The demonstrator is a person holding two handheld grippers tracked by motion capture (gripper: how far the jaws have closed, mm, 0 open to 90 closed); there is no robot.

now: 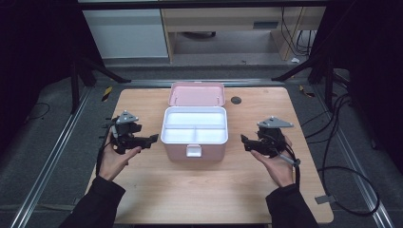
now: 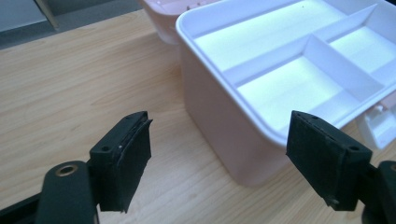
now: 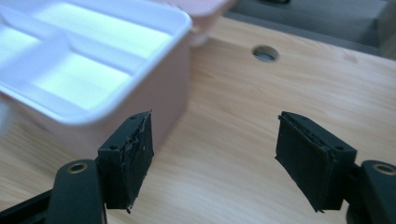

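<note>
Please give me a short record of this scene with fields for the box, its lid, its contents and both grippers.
box: pink box, mid-table
lid: lid open, tipped back behind box
contents: white tray with three compartments, nothing in them
left gripper: left gripper open, holding nothing, left of box
right gripper: right gripper open, holding nothing, right of box

Left gripper (image 2: 219,158) w/ jaws wide apart, nothing btwn them, above wood table (image 2: 70,88). Pink box (image 2: 224,126) just ahead, lid (image 2: 161,16) open behind it. White tray (image 2: 289,60) inside, 3 compartments, all empty. White latch (image 2: 380,126) at far right.
</note>
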